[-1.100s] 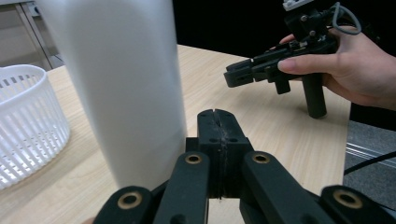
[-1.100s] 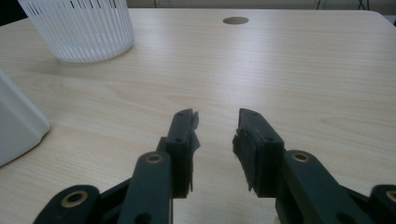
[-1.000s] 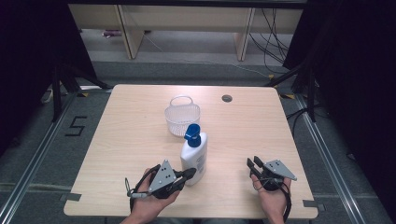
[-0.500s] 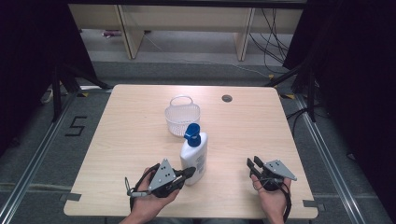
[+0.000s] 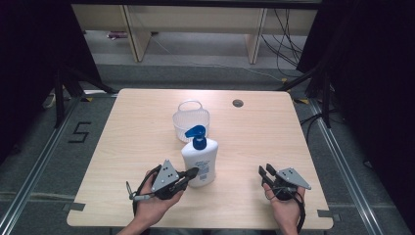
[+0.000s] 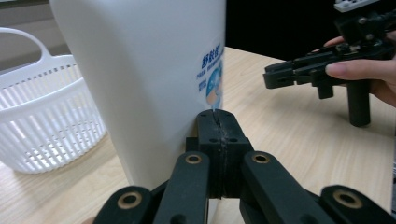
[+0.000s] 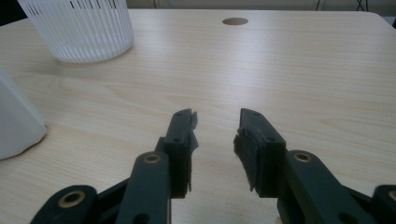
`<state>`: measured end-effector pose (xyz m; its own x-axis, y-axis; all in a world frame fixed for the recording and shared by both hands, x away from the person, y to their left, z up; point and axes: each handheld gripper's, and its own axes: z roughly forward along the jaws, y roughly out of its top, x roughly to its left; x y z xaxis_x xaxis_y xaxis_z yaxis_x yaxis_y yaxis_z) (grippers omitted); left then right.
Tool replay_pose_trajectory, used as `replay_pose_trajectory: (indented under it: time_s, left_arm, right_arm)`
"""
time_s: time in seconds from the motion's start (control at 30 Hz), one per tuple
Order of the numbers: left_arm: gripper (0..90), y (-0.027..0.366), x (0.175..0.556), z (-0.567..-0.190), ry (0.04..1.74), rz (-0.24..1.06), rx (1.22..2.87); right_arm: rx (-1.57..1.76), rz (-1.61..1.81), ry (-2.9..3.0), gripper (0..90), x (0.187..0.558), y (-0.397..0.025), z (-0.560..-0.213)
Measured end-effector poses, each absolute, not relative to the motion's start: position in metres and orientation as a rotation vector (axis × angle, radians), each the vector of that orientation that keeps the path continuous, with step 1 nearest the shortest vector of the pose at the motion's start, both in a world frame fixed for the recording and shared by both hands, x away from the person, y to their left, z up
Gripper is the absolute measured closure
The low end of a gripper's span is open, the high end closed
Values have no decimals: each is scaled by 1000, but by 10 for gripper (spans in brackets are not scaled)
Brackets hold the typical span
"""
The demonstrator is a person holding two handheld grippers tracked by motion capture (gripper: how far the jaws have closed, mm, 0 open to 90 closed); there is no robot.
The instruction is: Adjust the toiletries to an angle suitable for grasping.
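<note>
Bottle [image 5: 198,161] upright touching left gripper [image 5: 191,173] tips, jaws pressed together, right gripper [image 5: 264,171] jaws parted, well apart.

The bench [image 5: 147,127] is pale wood with a fine lengthwise grain and one small dark round hole [image 5: 238,103] near its far edge. The bottle [image 5: 198,164] is white, with a bright blue pump top [image 5: 196,132] and a label [image 6: 212,77] printed in blue characters over a light blue picture. The basket [image 5: 191,120] is white, its wall a pattern of narrow upright slots. Each hand-held gripper, left [image 5: 192,172] and right [image 5: 264,172], is black with brass-coloured pivot pins and a grey plate on top
</note>
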<state>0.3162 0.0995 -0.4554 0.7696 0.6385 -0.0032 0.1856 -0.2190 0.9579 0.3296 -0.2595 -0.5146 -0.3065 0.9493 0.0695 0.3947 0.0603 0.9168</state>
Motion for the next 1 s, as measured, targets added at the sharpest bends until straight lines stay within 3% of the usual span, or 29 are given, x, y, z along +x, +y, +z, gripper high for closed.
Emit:
replay_pose_trajectory:
  time_s: [0.47, 0.83, 1.0]
  left_arm:
    - [884, 114, 317, -452, 697, 501, 1742]
    - [511, 130, 298, -421, 737, 590, 1609]
    - [420, 128, 300, -407, 778, 632, 1556]
  right_arm:
    - [1341, 1223, 1747, 595, 329, -259, -515]
    - [1340, 1240, 1740, 485, 326, -265, -514]
    - [1362, 1250, 1739, 451, 326, -267, -513]
